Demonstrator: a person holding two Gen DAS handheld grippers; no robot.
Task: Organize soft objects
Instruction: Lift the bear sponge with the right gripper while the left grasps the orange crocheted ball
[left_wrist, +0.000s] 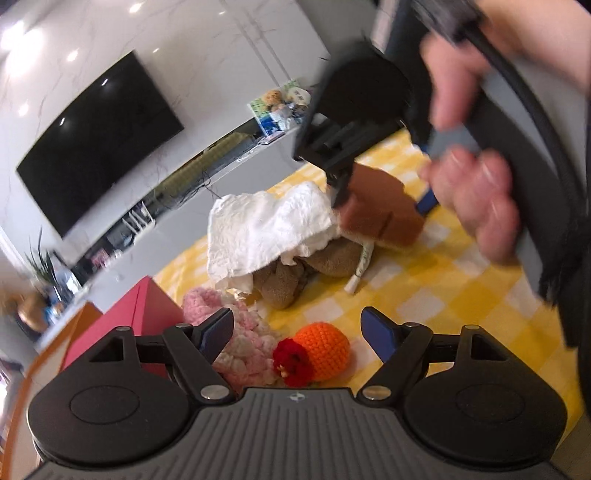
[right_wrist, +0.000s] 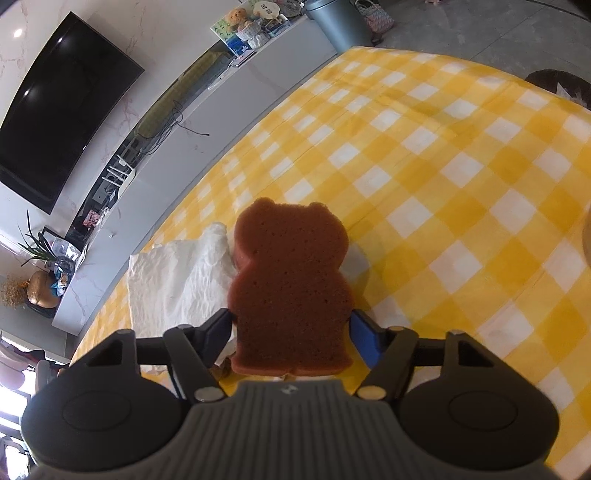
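Observation:
My right gripper (right_wrist: 291, 321) is shut on a brown bear-shaped sponge (right_wrist: 291, 280), pads pressing its two sides. The left wrist view shows that sponge (left_wrist: 384, 218) held over a pile: a white crumpled cloth (left_wrist: 266, 229) draped on a brown plush toy (left_wrist: 295, 273). My left gripper (left_wrist: 297, 321) stands open with nothing between its fingers, hovering just above an orange crochet toy with a red tuft (left_wrist: 321, 347) and a pink-and-white knitted piece (left_wrist: 243, 339). In the right wrist view the white cloth (right_wrist: 181, 277) lies left of the sponge.
A yellow-and-white checked tablecloth (right_wrist: 443, 184) covers the table. A red box (left_wrist: 122, 325) stands at the table's left edge beside the knitted piece. A person's hand (left_wrist: 472, 206) grips the right gripper's handle. Beyond are a dark TV (right_wrist: 55, 110) and a low cabinet.

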